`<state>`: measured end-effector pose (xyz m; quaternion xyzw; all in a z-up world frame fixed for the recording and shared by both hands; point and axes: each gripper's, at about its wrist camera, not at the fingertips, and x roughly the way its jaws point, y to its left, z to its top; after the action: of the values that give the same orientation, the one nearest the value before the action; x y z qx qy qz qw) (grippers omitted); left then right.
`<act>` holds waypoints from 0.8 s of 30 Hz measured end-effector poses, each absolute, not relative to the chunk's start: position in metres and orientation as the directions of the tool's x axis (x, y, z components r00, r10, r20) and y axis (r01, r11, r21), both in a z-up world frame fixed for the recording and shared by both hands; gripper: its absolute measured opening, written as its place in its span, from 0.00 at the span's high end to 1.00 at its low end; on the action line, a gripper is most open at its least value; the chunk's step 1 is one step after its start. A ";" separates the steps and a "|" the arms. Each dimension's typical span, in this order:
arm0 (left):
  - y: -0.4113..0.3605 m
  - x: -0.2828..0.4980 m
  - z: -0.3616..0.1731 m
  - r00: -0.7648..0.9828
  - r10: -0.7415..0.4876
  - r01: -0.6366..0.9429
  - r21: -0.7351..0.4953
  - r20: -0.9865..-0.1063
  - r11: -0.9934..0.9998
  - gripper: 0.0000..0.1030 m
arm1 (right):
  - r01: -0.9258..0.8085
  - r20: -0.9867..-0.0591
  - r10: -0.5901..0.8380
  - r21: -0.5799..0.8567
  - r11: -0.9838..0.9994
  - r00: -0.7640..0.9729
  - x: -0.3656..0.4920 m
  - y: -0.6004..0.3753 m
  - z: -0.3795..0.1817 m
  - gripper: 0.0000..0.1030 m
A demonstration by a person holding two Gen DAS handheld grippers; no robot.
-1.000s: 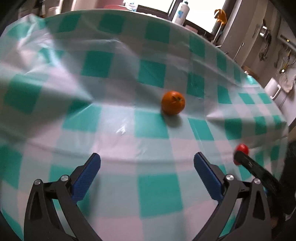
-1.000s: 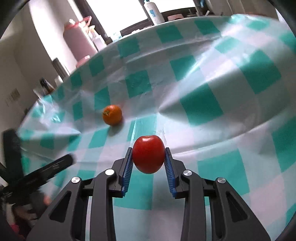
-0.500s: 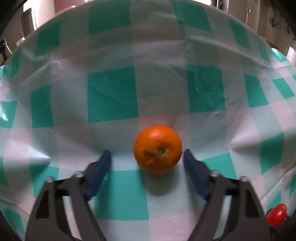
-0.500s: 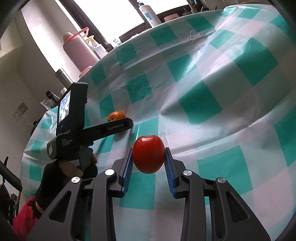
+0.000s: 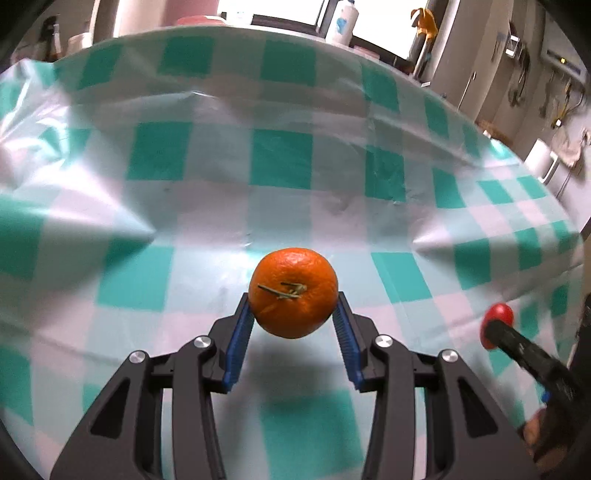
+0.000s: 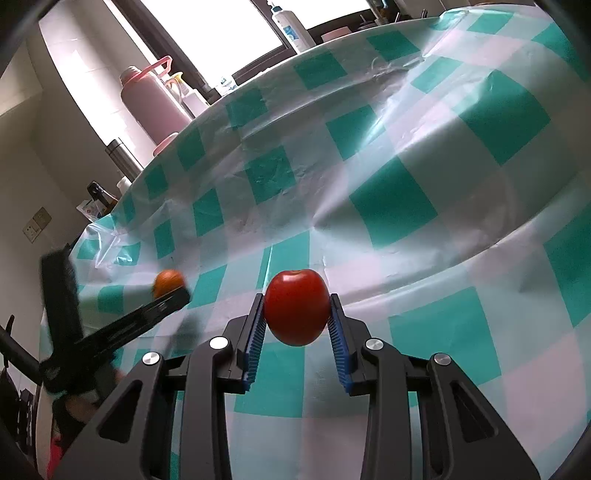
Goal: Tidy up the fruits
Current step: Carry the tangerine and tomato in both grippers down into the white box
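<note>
Fruits hung above the tabletop [image 5: 295, 155], its glossy green-checked plastic cloth wrinkled toward the far edge. Left gripper [image 5: 293, 325] fingers were closing on a mandarin [image 5: 293, 291], pads at its pebbled, yielding sides. Right gripper [image 6: 296, 325] clamped a smooth tomato [image 6: 296, 306], probably slippery and easily bruised.

Bench [image 6: 424, 206] wore a glossy teal-and-white checked plastic cloth [image 5: 280, 158], creased and throwing glare. Bright window [image 6: 236, 40] behind it was blown out, main light source. White pump bottle [image 6: 290, 27] stood on the sill, pink thermos [image 6: 151, 99] and steel flask [image 6: 123, 157] along the far edge (dark bottle [image 6: 98, 194] beside them). Plain pale walls; wall socket [image 6: 37, 223] at left. Left wrist view showed tall pale cabinets [image 5: 476, 62] and a white paper roll [image 5: 540, 164] at right.
</note>
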<state>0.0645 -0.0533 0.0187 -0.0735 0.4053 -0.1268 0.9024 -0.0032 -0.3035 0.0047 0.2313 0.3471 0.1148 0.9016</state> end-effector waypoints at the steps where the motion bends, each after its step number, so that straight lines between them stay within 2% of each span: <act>1: -0.048 0.057 0.020 0.646 -0.296 0.169 -0.247 -0.704 0.954 0.58 | -0.045 -0.571 0.363 0.495 0.868 0.737 -0.005 -0.304 0.005 0.67; 5: -0.036 0.027 0.025 0.658 -0.329 0.172 -0.290 -0.677 0.942 0.58 | -0.037 -0.567 0.340 0.478 0.878 0.750 -0.025 -0.299 0.007 0.67; 15: -0.027 -0.044 0.044 0.719 -0.370 0.243 -0.287 -0.588 0.927 0.57 | -0.115 -0.561 0.339 0.396 0.911 0.755 -0.097 -0.270 0.018 0.67; 24: -0.049 -0.089 0.048 0.708 -0.390 0.315 -0.232 -0.588 0.921 0.57 | -0.157 -0.559 0.300 0.291 0.944 0.773 -0.142 -0.263 0.030 0.68</act>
<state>-0.0893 -0.0492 0.0482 -0.0571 0.3307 -0.1910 0.9224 -0.1416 -0.2625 0.0297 0.1144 0.3141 0.1223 0.9345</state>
